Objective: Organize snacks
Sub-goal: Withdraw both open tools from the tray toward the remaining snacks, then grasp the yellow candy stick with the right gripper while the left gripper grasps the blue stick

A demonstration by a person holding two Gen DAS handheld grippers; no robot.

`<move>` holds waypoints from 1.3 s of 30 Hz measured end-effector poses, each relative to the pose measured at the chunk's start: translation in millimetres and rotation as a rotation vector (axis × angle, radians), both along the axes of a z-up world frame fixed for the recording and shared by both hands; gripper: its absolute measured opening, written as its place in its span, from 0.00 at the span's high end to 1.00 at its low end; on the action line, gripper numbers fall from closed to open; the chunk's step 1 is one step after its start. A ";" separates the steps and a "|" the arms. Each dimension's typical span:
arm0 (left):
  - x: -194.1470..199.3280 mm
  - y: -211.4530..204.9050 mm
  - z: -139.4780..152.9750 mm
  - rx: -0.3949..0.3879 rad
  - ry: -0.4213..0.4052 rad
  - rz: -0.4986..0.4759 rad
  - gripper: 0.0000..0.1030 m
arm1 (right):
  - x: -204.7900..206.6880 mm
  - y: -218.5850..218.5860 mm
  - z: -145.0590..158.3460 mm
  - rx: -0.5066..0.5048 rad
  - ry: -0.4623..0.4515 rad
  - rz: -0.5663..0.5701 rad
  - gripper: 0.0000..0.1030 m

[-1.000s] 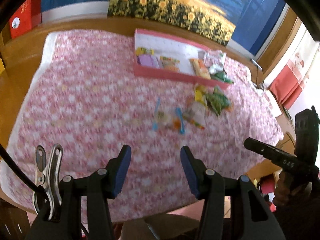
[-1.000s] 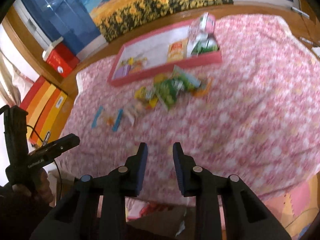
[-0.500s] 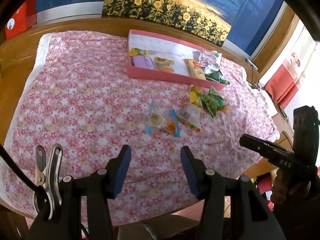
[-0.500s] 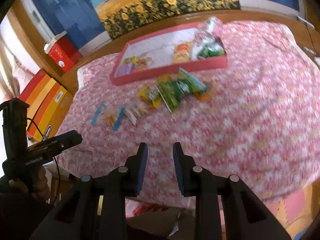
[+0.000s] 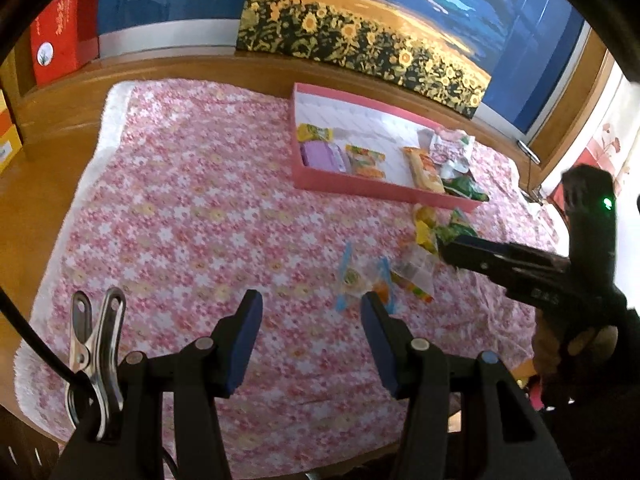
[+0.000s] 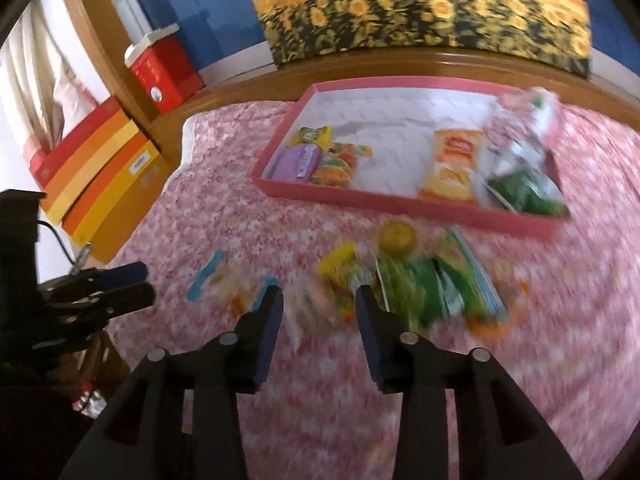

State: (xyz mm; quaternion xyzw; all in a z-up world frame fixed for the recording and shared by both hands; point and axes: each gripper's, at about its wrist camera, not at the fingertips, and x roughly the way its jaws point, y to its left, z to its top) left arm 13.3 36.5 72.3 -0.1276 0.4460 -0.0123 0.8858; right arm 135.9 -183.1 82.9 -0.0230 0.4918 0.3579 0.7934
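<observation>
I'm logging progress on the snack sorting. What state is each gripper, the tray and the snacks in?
left gripper: open, empty, above the cloth.
right gripper: open, empty, near the loose snacks.
pink tray: partly filled, middle bare.
purple packet: lying in the tray.
green packets: outside the tray, on the cloth.

Pink tray (image 5: 384, 191), pink-flowered cloth (image 5: 192, 216)

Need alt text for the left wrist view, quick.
The open left gripper hovers over a pink flowered cloth, holding nothing. Ahead lie loose snack packets before a pink tray; the right gripper reaches in from the right.
</observation>
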 end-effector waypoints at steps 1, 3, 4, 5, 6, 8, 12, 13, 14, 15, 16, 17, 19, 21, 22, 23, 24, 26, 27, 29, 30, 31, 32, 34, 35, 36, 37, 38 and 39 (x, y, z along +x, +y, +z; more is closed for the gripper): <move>-0.2 2.2 1.9 0.009 -0.007 0.009 0.48 | 2.6 4.7 -1.8 -0.013 -0.007 0.011 0.60; -0.5 6.0 3.9 0.015 -0.014 0.026 0.48 | 9.4 14.5 -7.2 -0.041 -0.010 0.028 0.60; -0.8 9.0 4.8 0.017 -0.016 0.042 0.48 | 13.1 19.4 -12.1 -0.063 -0.004 0.034 0.59; -1.2 11.1 5.7 0.018 -0.018 0.052 0.48 | 15.3 22.5 -16.1 -0.084 0.003 0.036 0.59; -1.7 13.0 6.3 0.018 -0.020 0.062 0.48 | 17.4 25.3 -19.9 -0.101 0.014 0.035 0.59; -2.8 17.7 7.1 0.015 -0.026 0.085 0.48 | 19.8 26.5 -22.7 -0.109 0.020 0.027 0.55; -3.3 22.5 8.3 0.004 -0.041 0.112 0.48 | 23.9 26.4 -26.1 -0.118 0.027 0.021 0.55; -3.0 22.5 8.9 0.003 -0.046 0.112 0.48 | 23.0 27.6 -26.3 -0.130 0.020 0.028 0.55; -2.6 22.6 9.5 0.002 -0.050 0.112 0.48 | 21.6 28.7 -26.2 -0.136 0.013 0.033 0.57; -1.7 22.2 10.1 0.001 -0.054 0.109 0.48 | 20.6 29.5 -26.1 -0.143 0.006 0.031 0.61; -0.7 21.2 10.8 0.001 -0.058 0.103 0.48 | 21.3 30.2 -26.6 -0.142 0.003 0.029 0.74; 0.3 19.4 11.6 0.002 -0.061 0.095 0.48 | 22.3 29.6 -26.6 -0.134 0.006 0.024 0.76; 1.8 15.0 12.9 0.007 -0.067 0.076 0.48 | 25.6 25.5 -26.6 -0.111 0.024 0.006 0.80; 2.3 10.0 14.9 0.021 -0.074 0.056 0.48 | 24.5 20.3 -20.9 -0.080 0.024 -0.015 0.85; 1.9 8.2 15.7 0.028 -0.078 0.049 0.48 | 21.8 18.3 -15.0 -0.058 0.009 -0.021 0.92; 1.6 7.1 16.3 0.032 -0.080 0.044 0.48 | 18.9 15.4 -7.7 -0.029 -0.008 -0.022 0.95; 1.1 6.4 16.7 0.035 -0.082 0.040 0.48 | 13.8 11.4 4.7 0.014 -0.036 -0.021 0.95; 0.2 6.0 16.4 0.032 -0.081 0.034 0.48 | 7.5 5.9 19.7 0.056 -0.070 -0.024 0.95; -0.3 6.0 15.9 0.029 -0.080 0.032 0.48 | 4.7 1.8 27.1 0.079 -0.082 -0.029 0.95; 0.2 4.5 15.1 0.023 -0.078 0.021 0.48 | 1.8 -1.6 33.8 0.099 -0.091 -0.039 0.95; -0.3 3.8 15.3 0.022 -0.078 0.015 0.48 | 0.1 -5.4 36.7 0.104 -0.099 -0.050 0.96; 0.3 2.2 15.5 0.019 -0.078 0.004 0.48 | -1.6 -10.3 39.9 0.115 -0.101 -0.061 0.96; 0.8 0.8 15.5 0.017 -0.078 -0.004 0.48 | -3.7 -12.9 42.5 0.128 -0.098 -0.067 0.96; 3.0 -3.3 15.2 0.011 -0.079 -0.028 0.48 | -10.8 -23.0 46.6 0.148 -0.096 -0.084 0.96; 4.5 -5.9 14.6 0.008 -0.078 -0.043 0.48 | -14.3 -27.3 47.1 0.148 -0.093 -0.090 0.96; 5.7 -7.9 14.2 0.005 -0.077 -0.055 0.48 | -18.9 -32.7 46.6 0.143 -0.087 -0.100 0.96; 7.7 -10.7 13.5 -0.001 -0.077 -0.071 0.48 | -23.0 -34.8 44.4 0.137 -0.080 -0.108 0.96; 9.2 -12.8 12.9 -0.007 -0.077 -0.082 0.48 | -26.4 -39.3 43.3 0.133 -0.071 -0.116 0.96; 11.2 -15.4 11.8 -0.016 -0.075 -0.096 0.48 | -31.0 -45.3 40.7 0.130 -0.056 -0.133 0.96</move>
